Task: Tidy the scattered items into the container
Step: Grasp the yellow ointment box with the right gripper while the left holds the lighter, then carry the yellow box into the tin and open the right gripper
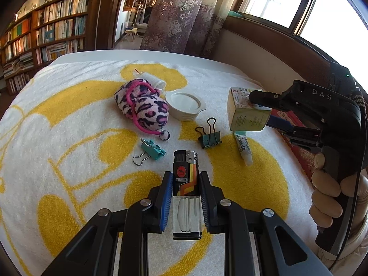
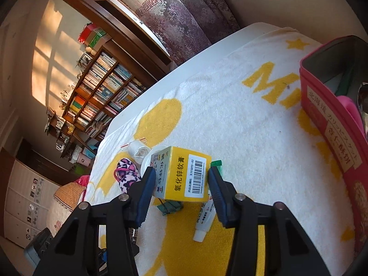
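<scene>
My left gripper (image 1: 185,179) is shut on a black lighter (image 1: 186,184) with orange stripes and holds it above the yellow and white towel (image 1: 69,161). My right gripper (image 2: 181,174) is shut on a yellow ointment box (image 2: 181,174) and holds it above the towel; it also shows in the left wrist view (image 1: 248,112). The open red tin (image 2: 331,105) stands at the right. On the towel lie an ointment tube (image 1: 243,148), two teal binder clips (image 1: 210,138) (image 1: 151,150), a leopard plush pouch (image 1: 142,105) and a white dish (image 1: 185,104).
A clear tape roll (image 2: 139,150) lies past the pouch. The table's far edge (image 1: 138,54) runs in front of curtains. A bookshelf (image 1: 46,36) stands at the far left. A window sill (image 1: 276,34) lies to the right.
</scene>
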Demonstrator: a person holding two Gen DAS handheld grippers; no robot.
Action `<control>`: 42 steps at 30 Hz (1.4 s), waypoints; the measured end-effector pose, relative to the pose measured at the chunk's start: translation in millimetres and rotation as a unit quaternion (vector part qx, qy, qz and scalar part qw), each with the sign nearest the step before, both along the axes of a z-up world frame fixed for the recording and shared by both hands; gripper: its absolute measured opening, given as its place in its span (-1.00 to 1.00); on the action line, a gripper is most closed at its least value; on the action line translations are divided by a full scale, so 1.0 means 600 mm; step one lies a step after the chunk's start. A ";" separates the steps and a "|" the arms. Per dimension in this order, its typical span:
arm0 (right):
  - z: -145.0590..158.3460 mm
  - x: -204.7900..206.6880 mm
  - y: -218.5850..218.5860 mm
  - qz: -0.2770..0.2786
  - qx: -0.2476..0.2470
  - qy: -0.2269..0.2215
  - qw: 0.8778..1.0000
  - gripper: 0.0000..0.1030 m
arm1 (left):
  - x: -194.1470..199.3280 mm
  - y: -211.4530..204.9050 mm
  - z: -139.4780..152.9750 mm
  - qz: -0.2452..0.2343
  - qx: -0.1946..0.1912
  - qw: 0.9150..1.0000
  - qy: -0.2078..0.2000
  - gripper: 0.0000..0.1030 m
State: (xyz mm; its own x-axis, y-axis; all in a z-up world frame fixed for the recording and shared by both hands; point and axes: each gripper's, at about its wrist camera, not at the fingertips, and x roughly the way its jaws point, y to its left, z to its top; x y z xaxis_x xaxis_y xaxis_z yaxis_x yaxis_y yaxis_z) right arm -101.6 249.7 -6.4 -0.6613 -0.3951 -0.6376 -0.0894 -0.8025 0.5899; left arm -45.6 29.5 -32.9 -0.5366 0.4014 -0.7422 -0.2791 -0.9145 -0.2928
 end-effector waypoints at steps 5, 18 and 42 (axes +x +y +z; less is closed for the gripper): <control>0.025 0.033 0.012 -0.020 0.018 0.023 0.999 -0.01 | 0.002 0.001 0.002 -0.002 -0.002 1.000 0.004 -0.53; 0.107 0.173 0.143 -0.146 0.097 0.086 0.981 -0.01 | 0.010 0.015 0.010 -0.005 -0.014 1.000 0.012 -0.53; 0.090 0.242 0.258 -0.260 0.176 0.076 0.946 0.15 | 0.049 0.113 0.071 -0.061 -0.025 0.997 0.032 -0.53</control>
State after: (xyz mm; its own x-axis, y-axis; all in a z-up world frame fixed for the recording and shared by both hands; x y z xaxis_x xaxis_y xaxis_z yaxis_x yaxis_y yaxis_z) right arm 43.5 404.5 47.5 -0.8021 0.2289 -0.5515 -0.4626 -0.8222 0.3316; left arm -16.2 97.5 9.6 -0.5327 0.4305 -0.7287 -0.4064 -0.8853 -0.2259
